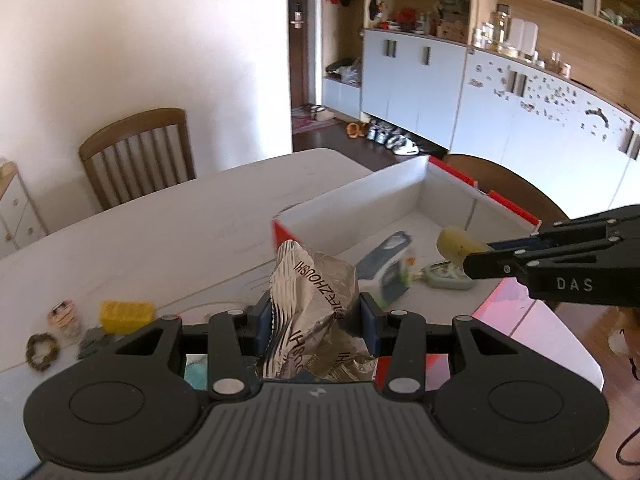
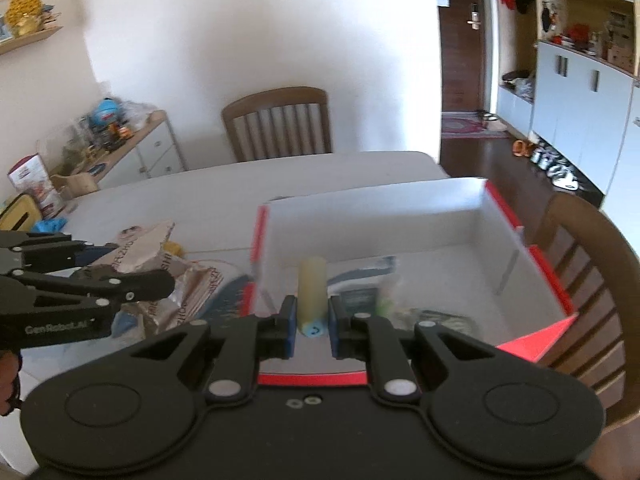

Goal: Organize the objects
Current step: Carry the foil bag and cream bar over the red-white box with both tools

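A white cardboard box with red outer edges [image 1: 404,184] stands open on the pale worktop [image 1: 160,232], its near corner toward the two grippers. Inside it lie a dark blue-grey and white packet [image 1: 386,268] and a flat grey-green item [image 1: 448,278], both blurred. Left of the box on the worktop are a yellow plastic block [image 1: 127,314], a small striped round thing [image 1: 64,318], a brownish ring-shaped scrunchie [image 1: 41,350] and a grey scrap [image 1: 94,342]. One brown slatted wooden chair [image 1: 138,152] stands at the far side of the worktop and a second [image 2: 588,276] is just beyond the box's right wall. White cupboards and open shelves fill the room behind.

The left gripper [image 1: 316,324] has its blue-padded fingers [image 1: 370,324] partly apart and clamped on a crumpled silver foil snack bag with printed lettering [image 1: 316,280], which rises above them and blocks much of the box's near wall; the bag hangs short of the box, at its near corner.

The right gripper [image 2: 313,322] has its fingers [image 2: 289,322] drawn close, pinching a pale yellow cylinder with a blue end face [image 2: 312,296]. The cylinder points forward, above the box's near inside edge and over the items lying there.
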The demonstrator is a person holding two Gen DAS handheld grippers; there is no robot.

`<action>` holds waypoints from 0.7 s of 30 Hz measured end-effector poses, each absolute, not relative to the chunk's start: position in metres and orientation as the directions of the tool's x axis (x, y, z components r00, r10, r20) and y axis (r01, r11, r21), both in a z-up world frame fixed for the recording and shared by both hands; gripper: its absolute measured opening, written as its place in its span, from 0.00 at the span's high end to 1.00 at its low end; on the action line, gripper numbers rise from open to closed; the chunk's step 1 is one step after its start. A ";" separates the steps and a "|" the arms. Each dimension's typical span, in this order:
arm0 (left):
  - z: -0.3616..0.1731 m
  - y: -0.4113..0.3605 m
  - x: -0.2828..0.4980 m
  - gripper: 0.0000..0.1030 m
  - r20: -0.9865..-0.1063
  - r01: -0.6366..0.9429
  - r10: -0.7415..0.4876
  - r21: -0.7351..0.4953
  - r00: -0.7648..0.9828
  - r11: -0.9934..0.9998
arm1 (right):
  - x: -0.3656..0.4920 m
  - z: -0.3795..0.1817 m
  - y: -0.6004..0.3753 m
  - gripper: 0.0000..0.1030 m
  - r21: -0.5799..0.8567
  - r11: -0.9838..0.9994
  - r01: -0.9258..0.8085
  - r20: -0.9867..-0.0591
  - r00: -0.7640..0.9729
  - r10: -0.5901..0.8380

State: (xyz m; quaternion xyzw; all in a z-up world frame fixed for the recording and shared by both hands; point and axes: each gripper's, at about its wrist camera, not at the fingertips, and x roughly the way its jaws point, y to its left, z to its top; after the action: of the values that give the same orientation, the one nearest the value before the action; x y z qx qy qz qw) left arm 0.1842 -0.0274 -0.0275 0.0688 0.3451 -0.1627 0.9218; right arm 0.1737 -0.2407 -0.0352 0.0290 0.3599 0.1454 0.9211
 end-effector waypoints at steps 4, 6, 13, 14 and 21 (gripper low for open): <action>-0.032 -0.054 0.194 0.59 -0.676 0.376 -0.262 0.023 0.688 0.926 | 0.182 -0.039 -0.267 0.86 0.158 0.963 -0.220 -0.658 0.704 0.269; -0.035 -0.065 0.199 0.59 -0.688 0.390 -0.267 0.025 0.674 0.920 | 0.186 -0.042 -0.279 0.86 0.165 0.964 -0.206 -0.664 0.700 0.263; -0.045 -0.103 0.224 0.59 -0.726 0.425 -0.275 0.027 0.631 0.905 | 0.210 -0.056 -0.313 0.86 0.171 0.968 -0.183 -0.693 0.677 0.250; -0.047 -0.107 0.228 0.59 -0.732 0.424 -0.271 0.027 0.625 0.905 | 0.213 -0.058 -0.317 0.86 0.163 0.970 -0.179 -0.697 0.675 0.241; -0.067 -0.135 0.254 0.60 -0.773 0.424 -0.264 0.007 0.577 0.906 | 0.242 -0.080 -0.323 0.86 0.117 0.972 -0.204 -0.744 0.630 0.221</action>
State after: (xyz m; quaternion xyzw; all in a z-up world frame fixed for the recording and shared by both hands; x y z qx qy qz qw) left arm 0.2536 -0.1354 -0.0673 0.0962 0.4168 -0.1948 0.8826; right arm 0.2420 -0.3229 -0.0802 0.0107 0.4136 0.1177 0.9028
